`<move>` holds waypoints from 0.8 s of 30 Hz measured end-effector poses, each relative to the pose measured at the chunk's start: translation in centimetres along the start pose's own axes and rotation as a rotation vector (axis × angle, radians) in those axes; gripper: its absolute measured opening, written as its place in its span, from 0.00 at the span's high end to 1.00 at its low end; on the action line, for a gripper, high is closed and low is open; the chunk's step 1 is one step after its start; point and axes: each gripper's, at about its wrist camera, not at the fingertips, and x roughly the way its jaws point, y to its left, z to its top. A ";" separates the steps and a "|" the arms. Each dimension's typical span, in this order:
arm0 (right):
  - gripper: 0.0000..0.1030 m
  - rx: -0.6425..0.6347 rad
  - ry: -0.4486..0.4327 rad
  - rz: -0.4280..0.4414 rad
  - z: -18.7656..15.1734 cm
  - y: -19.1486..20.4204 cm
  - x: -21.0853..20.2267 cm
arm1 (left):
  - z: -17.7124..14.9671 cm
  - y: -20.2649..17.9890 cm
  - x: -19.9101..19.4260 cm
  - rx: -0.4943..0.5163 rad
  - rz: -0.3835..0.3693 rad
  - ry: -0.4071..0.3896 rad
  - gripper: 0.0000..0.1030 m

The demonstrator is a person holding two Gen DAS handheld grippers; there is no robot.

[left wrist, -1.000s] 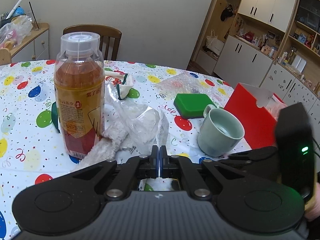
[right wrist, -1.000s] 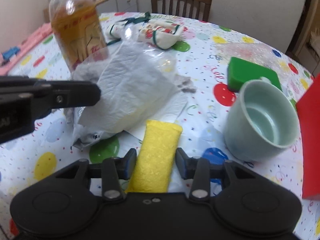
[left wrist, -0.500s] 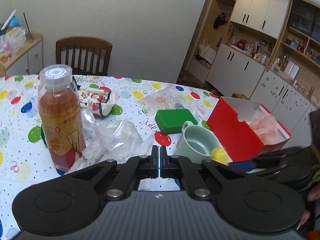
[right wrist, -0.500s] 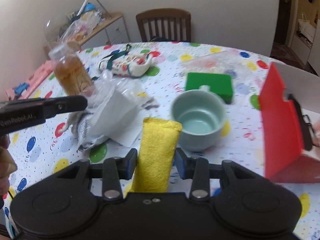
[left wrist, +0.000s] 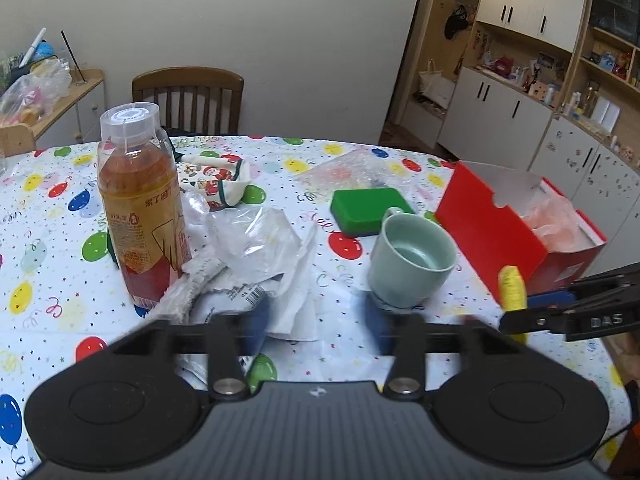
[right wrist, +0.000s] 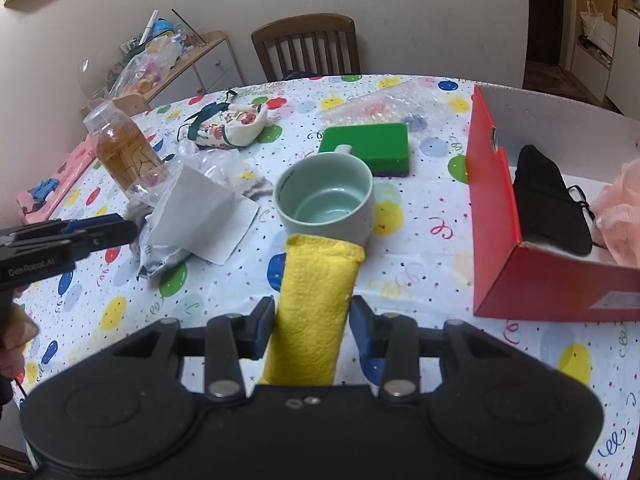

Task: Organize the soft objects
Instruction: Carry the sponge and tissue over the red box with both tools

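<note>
My right gripper (right wrist: 312, 322) is shut on a yellow sponge cloth (right wrist: 316, 304) and holds it above the table, just in front of a pale green mug (right wrist: 326, 200). The sponge cloth also shows in the left wrist view (left wrist: 512, 286). A red box (right wrist: 520, 248) at the right holds a black cloth (right wrist: 548, 208) and something pink (right wrist: 620, 216). My left gripper (left wrist: 316, 328) is open and empty above white tissue and a plastic bag (left wrist: 256, 240). A grey fuzzy cloth (left wrist: 192, 284) lies beside a tea bottle (left wrist: 140, 204).
A green sponge block (left wrist: 368, 208) lies behind the mug. A printed fabric pouch (left wrist: 216, 180) and bubble wrap (left wrist: 352, 168) lie further back. A wooden chair (left wrist: 188, 100) stands behind the table. Cabinets line the right wall.
My left gripper has opened and drawn back from the plastic bag. My right gripper has lifted the yellow sponge cloth and moved it right, toward the red box.
</note>
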 end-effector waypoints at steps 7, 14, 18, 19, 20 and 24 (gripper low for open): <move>0.62 0.009 0.005 -0.018 -0.1 -0.3 0.1 | -0.5 0.0 5.0 0.040 0.105 0.061 0.30; 0.62 0.025 0.020 -0.038 -0.5 -0.5 0.3 | -0.9 -0.7 8.2 0.083 0.130 0.090 0.54; 0.62 0.036 0.021 -0.043 -0.6 -0.7 0.3 | -1.1 -0.5 9.0 0.081 0.166 0.100 0.71; 0.62 0.038 0.020 -0.043 -0.6 -0.7 0.2 | -1.1 -0.4 9.0 0.078 0.167 0.101 0.80; 0.62 0.039 0.019 -0.044 -0.7 -0.8 0.1 | -1.2 -0.3 9.1 0.075 0.168 0.102 0.84; 0.62 0.045 0.013 -0.046 -0.7 -1.2 -0.3 | -1.0 -0.1 8.9 0.064 0.162 0.094 0.94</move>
